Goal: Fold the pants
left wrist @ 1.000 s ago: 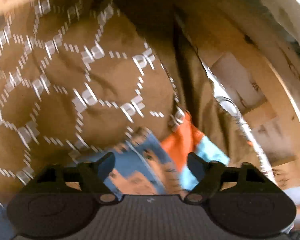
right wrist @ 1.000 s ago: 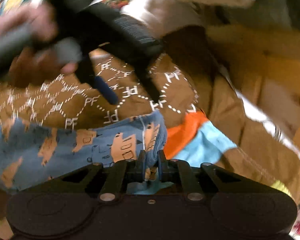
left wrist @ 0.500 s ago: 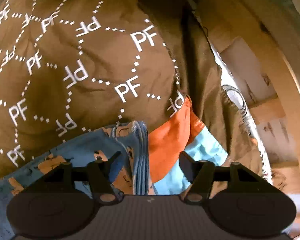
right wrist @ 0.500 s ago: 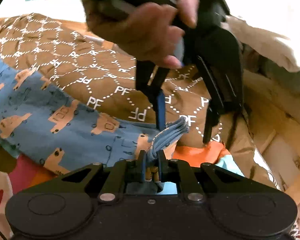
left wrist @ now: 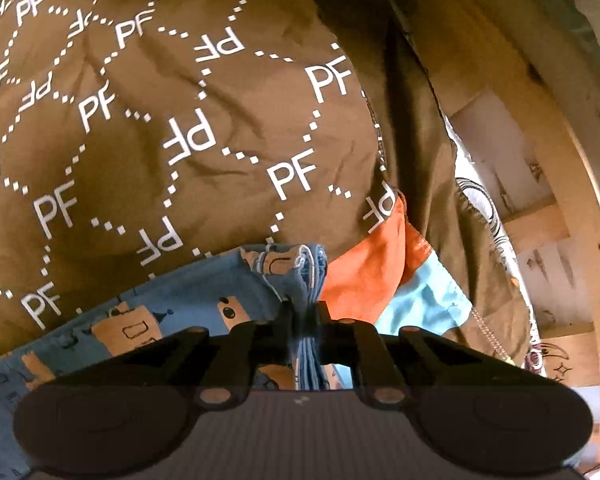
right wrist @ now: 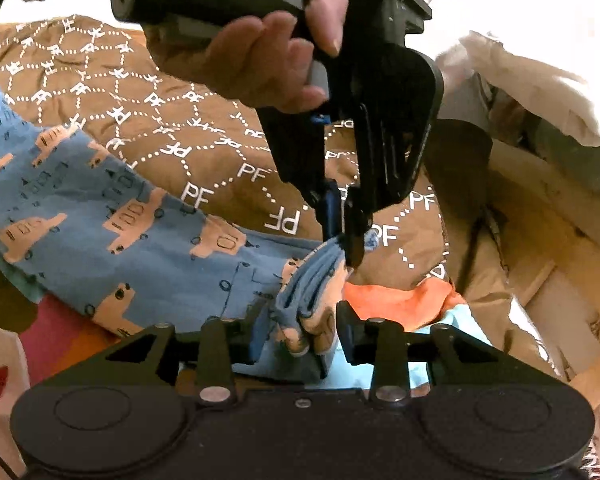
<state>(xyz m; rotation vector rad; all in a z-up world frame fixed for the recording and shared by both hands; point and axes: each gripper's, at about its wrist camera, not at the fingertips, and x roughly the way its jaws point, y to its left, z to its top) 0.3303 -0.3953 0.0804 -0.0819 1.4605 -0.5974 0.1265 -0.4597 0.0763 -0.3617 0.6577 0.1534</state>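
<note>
Blue pants (right wrist: 112, 216) with an orange truck print lie stretched across a brown "PF"-patterned blanket (left wrist: 148, 128). My left gripper (left wrist: 305, 312) is shut on the bunched hem end of the pants (left wrist: 300, 280); it also shows in the right wrist view (right wrist: 342, 236), held from above by a hand. My right gripper (right wrist: 300, 332) is open, its fingers on either side of the same bunched end, not clamping it.
An orange and light blue cloth (left wrist: 384, 280) lies under the pants' end. A wooden bed frame (left wrist: 556, 240) runs along the right. White bedding (right wrist: 540, 72) lies at the upper right. A red and pink cloth (right wrist: 56, 336) lies at the lower left.
My left gripper has closed on the bunched hem end of the pants. My right gripper has opened and let go of that same end.
</note>
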